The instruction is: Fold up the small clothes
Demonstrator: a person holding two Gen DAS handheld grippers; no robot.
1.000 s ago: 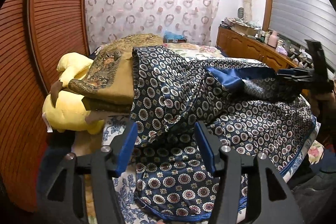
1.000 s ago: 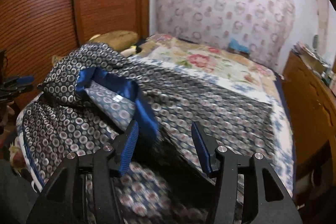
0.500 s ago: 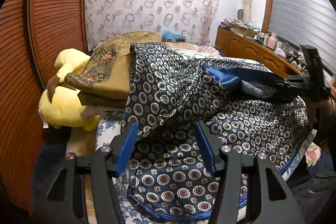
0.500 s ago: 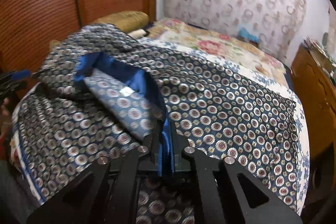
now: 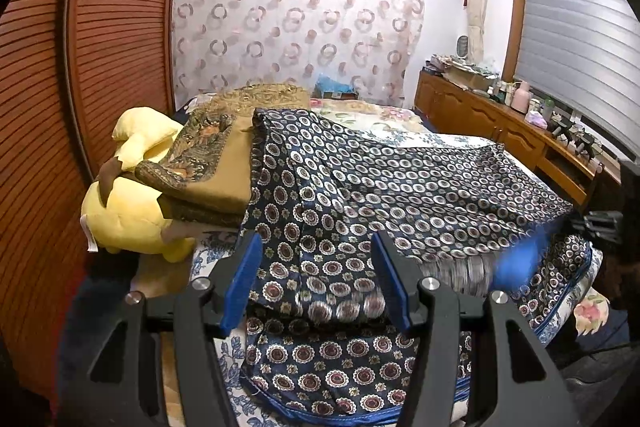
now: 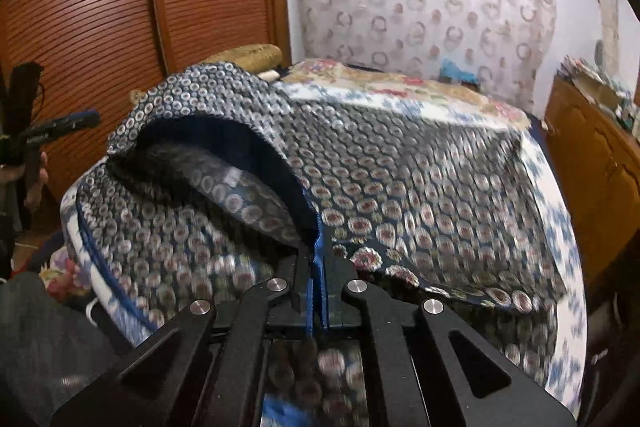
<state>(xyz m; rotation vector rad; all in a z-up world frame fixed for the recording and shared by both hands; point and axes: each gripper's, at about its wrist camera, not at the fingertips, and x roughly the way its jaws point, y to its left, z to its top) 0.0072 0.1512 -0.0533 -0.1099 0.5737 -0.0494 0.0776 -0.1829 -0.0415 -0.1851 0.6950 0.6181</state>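
A dark blue patterned garment (image 5: pixel 400 187) with round medallions and a blue hem lies spread over the bed. My left gripper (image 5: pixel 316 259) hangs open just above its near part, with nothing pinched between the blue pads. My right gripper (image 6: pixel 318 267) is shut on the blue hem, and the garment (image 6: pixel 400 195) rises from it in a raised fold. In the left wrist view the right gripper (image 5: pixel 600 219) shows at the far right, with the hem blurred beside it. The left gripper (image 6: pixel 60 127) appears at the left edge of the right wrist view.
A yellow plush toy (image 5: pixel 132 207) and a folded brown paisley cloth (image 5: pixel 216 167) lie on the bed's left side, against a louvred wooden wardrobe (image 5: pixel 100 67). The floral bed sheet (image 5: pixel 380 119) shows beyond the garment. A wooden sideboard (image 5: pixel 500 131) with clutter runs along the right wall.
My right gripper closed on the blue hem and pulled it toward the bed's near right edge, drawing the upper layer out flatter. The left gripper stayed open and almost still.
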